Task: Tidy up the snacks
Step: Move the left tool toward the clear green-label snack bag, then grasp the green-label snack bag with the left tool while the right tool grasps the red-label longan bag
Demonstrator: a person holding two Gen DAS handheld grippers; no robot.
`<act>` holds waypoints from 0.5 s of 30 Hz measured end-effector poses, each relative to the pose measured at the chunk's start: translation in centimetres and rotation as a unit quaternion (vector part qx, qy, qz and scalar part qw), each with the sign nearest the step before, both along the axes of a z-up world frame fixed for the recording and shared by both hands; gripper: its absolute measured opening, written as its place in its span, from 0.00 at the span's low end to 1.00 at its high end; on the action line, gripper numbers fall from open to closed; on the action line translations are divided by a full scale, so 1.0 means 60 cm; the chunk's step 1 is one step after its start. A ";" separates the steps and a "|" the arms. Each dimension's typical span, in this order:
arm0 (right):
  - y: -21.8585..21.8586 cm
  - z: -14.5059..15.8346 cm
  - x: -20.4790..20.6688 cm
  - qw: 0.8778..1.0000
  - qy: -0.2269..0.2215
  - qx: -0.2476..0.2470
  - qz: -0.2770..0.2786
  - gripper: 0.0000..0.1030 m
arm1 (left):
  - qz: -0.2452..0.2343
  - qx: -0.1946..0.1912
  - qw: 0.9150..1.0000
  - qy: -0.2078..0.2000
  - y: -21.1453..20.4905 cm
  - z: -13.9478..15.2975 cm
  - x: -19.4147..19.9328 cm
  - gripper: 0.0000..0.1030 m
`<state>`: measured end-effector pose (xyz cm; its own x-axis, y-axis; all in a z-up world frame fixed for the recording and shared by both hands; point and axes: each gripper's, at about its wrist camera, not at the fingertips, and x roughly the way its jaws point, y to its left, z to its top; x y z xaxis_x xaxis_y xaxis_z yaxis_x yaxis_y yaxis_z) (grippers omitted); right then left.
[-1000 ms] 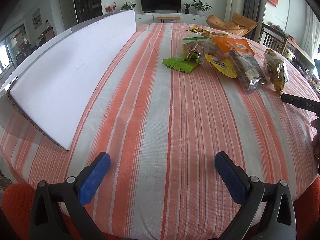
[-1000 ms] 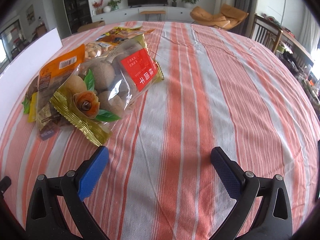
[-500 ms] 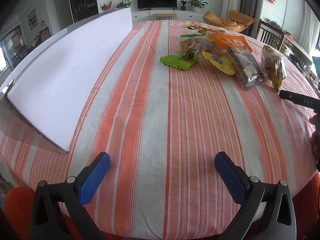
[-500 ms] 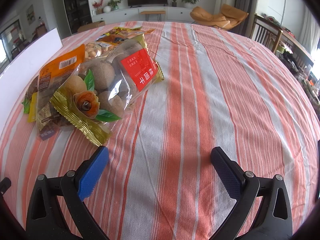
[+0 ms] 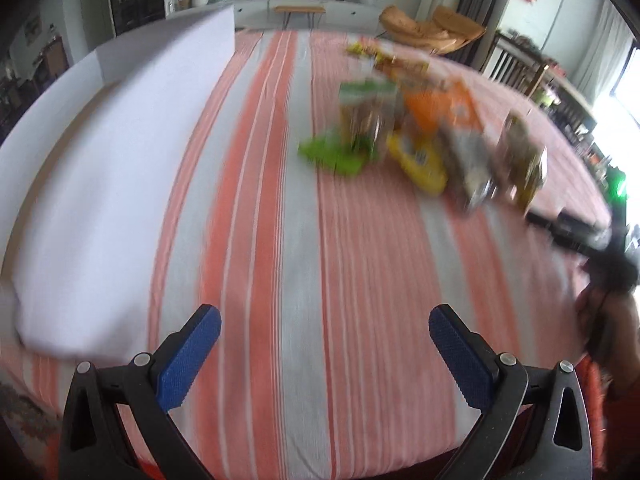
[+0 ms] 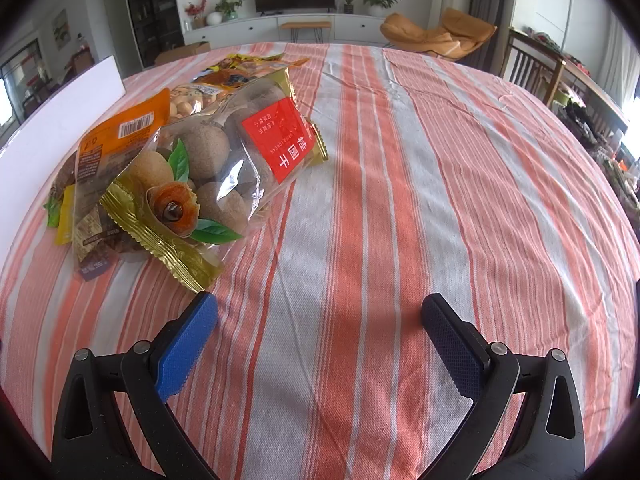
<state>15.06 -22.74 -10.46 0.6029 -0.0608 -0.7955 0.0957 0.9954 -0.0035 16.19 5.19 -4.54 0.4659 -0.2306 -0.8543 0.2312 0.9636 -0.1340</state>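
The left gripper [image 5: 325, 336] now swings (its view has gone blurred) with jaws still spread and empty toward the snack pile [image 5: 420, 136] ahead and to its right, while the right gripper [image 6: 320, 332], equally open, waits just right of the dried-longan bag [image 6: 216, 168], so sorting is barely begun.

The right gripper [image 6: 319, 322] is hovering with its blue-padded jaws spread wide over the striped tablecloth [image 6: 400, 200], holding nothing. At ten o'clock from it, a clear longan bag [image 6: 216, 164] with a red label is lying on top of the snack pile, its gold crimped end just beside the left pad. An orange packet [image 6: 120, 136] is sitting beyond it, and a white board [image 6: 52, 120] is standing further toward nine o'clock.
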 end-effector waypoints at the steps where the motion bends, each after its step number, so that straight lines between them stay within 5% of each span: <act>1: 0.000 0.000 0.000 1.000 0.000 0.000 0.000 1.00 | -0.008 -0.003 1.000 -0.009 -0.003 0.016 0.015 1.00; 9: 0.000 0.000 -0.001 1.000 0.000 0.000 0.000 1.00 | -0.057 0.028 0.997 -0.035 -0.057 0.032 0.143 0.96; 15: 0.000 0.000 0.000 1.000 0.000 0.000 0.000 1.00 | -0.028 0.008 1.000 0.001 -0.078 -0.005 0.263 0.86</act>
